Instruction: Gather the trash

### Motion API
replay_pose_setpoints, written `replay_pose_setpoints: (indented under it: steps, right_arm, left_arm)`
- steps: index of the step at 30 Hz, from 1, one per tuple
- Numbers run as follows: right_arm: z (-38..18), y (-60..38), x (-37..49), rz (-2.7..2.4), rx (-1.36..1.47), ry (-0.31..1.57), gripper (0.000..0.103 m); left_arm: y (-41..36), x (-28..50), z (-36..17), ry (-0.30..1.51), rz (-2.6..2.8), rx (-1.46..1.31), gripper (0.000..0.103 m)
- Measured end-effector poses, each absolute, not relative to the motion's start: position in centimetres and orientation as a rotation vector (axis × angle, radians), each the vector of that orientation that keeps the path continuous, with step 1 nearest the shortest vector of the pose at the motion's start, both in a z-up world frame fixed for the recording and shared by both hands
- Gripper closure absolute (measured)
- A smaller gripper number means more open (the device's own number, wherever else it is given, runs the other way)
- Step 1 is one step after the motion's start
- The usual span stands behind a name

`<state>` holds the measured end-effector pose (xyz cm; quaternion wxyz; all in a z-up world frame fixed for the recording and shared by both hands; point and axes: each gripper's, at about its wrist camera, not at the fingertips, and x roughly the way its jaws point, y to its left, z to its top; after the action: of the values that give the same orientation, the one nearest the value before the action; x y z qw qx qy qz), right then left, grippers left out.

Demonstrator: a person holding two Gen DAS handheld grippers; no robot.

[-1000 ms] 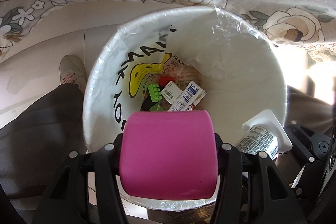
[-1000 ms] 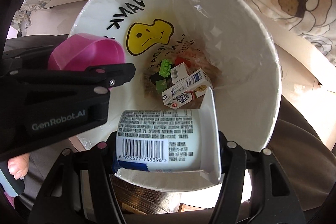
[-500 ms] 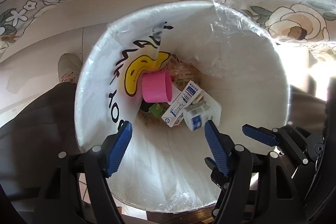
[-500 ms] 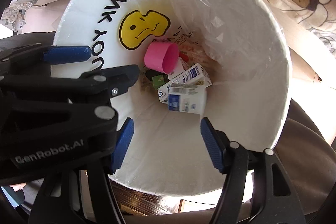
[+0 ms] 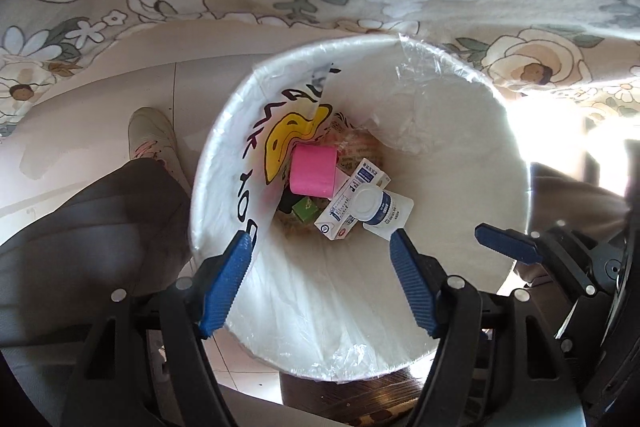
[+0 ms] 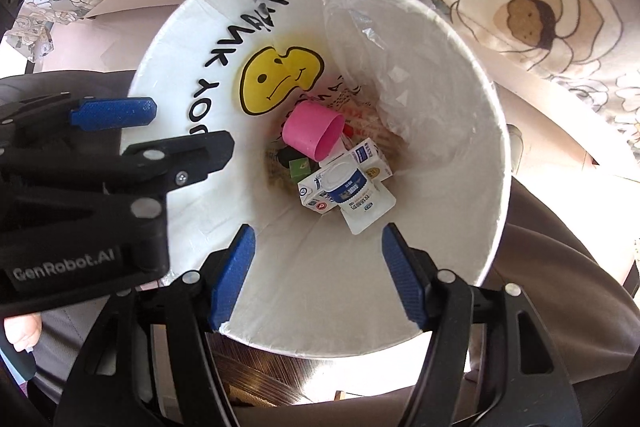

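We have both grippers poised over the bin [image 5: 460, 299], each spread wide with nothing between its pads. On our left, the left gripper [image 5: 320, 283] hangs above the near rim; below it the pink cup [image 5: 313, 171] lies on its side at the bottom, against the liner's yellow face. Just right of it a carton [image 5: 352, 199] lies under the yogurt pot [image 5: 378, 205], which rests tilted. Beneath them we see a green block [image 5: 305, 209] and other scraps, too dim to name. The right gripper [image 6: 316, 269] hovers likewise. We judge the drop step finished; next we must lift clear and seek more trash beyond the bin, none of which shows here.
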<state>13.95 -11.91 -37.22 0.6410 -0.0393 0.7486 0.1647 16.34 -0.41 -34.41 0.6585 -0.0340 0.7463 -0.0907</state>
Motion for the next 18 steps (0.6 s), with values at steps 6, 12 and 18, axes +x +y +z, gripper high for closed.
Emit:
replay_pose_setpoints:
  steps: [6, 12, 18]
  right_arm:
    - [-32.3, -12.9, 13.6, 0.395, -0.059, 1.607, 0.037]
    - [-23.8, -14.1, 12.9, 0.409, -0.064, 1.431, 0.037]
    - [-13.5, -15.4, 10.7, 0.371, -0.099, 1.170, 0.037]
  left_arm:
    - [0.7, 15.4, -28.6, 1.568, -0.184, -0.015, 0.029]
    - [1.1, 13.8, -20.0, 1.368, -0.181, 0.038, 0.027]
    - [1.6, 10.4, -10.1, 1.103, -0.164, 0.048, 0.020]
